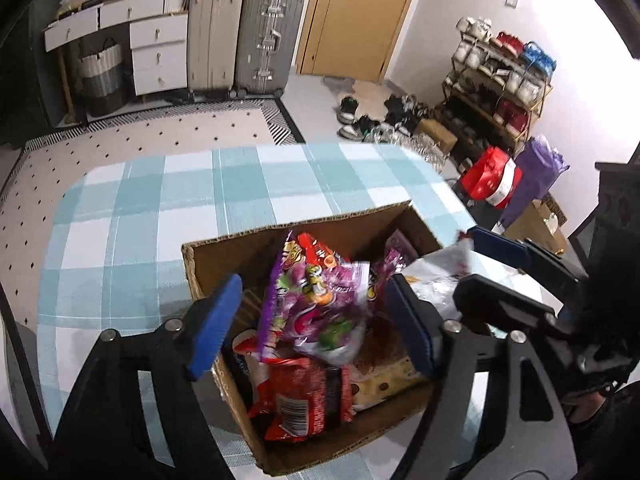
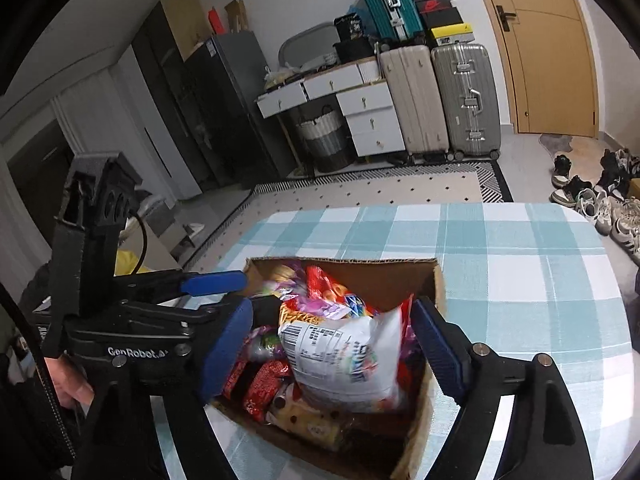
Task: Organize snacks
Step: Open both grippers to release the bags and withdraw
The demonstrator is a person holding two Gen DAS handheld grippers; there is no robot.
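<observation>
- You get even, soft indoor light in both views; no lamp or window shows.
- The white wall [image 1: 472, 8] reads brightest, nearly washed out.
- The dark cabinet [image 2: 208, 120] at left stays murky, with little detail.
- Straight edges bow hard toward the rims, and black corners ring each picture.
- The purple snack bag [image 1: 316, 312] and white snack bag [image 2: 344, 360] smear with motion blur.
- Shadows under the cardboard box [image 2: 416, 452] are faint.
</observation>
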